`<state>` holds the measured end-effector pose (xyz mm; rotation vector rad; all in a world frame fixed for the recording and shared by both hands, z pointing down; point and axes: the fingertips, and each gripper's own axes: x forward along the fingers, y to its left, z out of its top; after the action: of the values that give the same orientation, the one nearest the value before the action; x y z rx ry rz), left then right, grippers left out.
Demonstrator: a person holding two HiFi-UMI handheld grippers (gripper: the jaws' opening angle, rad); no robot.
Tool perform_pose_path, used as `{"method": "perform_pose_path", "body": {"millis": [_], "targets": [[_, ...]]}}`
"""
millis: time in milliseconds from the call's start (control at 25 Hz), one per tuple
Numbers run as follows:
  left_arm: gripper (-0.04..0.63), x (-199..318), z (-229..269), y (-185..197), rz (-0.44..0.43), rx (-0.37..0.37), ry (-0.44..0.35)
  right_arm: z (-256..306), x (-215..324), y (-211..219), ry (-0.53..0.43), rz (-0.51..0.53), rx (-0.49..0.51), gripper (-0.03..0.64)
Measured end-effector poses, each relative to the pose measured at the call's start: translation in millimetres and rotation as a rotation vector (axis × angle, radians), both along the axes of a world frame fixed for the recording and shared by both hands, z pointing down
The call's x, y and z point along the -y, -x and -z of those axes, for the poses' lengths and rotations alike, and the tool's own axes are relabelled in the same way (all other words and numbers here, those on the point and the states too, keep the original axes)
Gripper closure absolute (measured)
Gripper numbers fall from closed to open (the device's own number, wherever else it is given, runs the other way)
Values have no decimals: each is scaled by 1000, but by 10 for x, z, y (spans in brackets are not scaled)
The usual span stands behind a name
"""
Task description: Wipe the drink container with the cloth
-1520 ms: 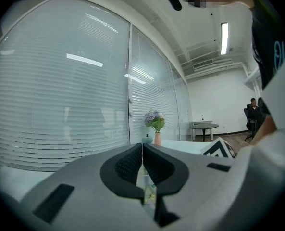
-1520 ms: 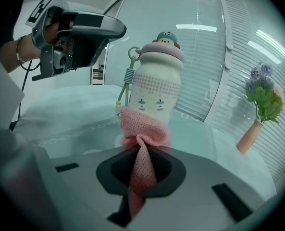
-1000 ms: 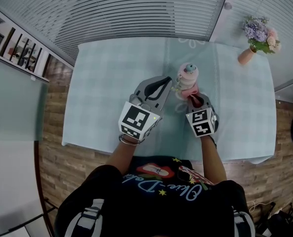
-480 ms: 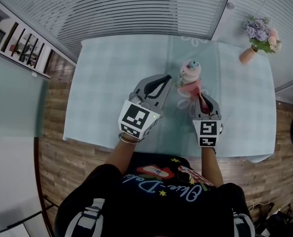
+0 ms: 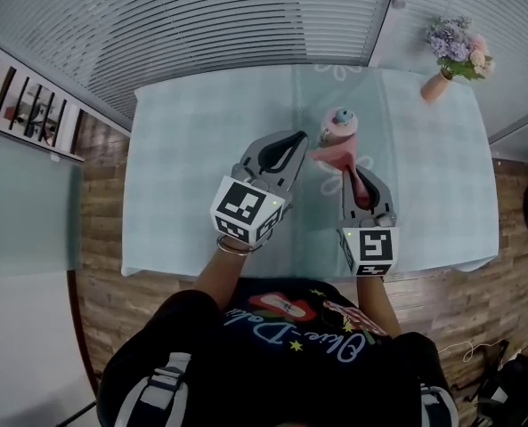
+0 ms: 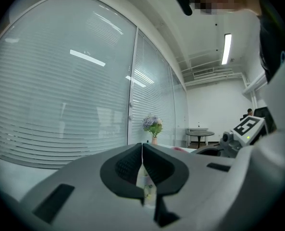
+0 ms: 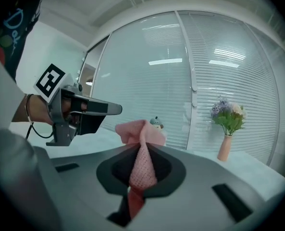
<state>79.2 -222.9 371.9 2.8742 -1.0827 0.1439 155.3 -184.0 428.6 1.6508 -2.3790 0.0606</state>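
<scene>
Fingers (image 5: 377,201) of the right gripper (image 5: 353,173) are seen from the head view clamped on the cloth (image 5: 333,157), drawn back toward the tabletop's (image 5: 183,149) near edge from the container (image 5: 340,128), which stands right of centre. The left gripper (image 5: 297,137) is held beside it. In the left gripper view, jaws are pressed together. In the right gripper view, cloth is pinched; another stroke is judged due.

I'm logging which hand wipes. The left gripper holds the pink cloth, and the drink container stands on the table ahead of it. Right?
No: the right gripper, not the left, holds the pink cloth, pinched between its jaws in the right gripper view. The drink container does stand on the table ahead of it.
</scene>
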Motion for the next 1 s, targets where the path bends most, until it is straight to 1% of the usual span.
{"method": "perform_pose_path", "body": {"millis": [320,720,1000], "targets": [[591,21,47,149,-26,-4,-12,-33,276,214,5,-27,1,604],[591,78,-10,273,-45,-5,0,-324,468,311,76,-68,-8,604],[591,91,-52,324,-33,18,1,-586,501,327,129,-77,-12,604]]}}
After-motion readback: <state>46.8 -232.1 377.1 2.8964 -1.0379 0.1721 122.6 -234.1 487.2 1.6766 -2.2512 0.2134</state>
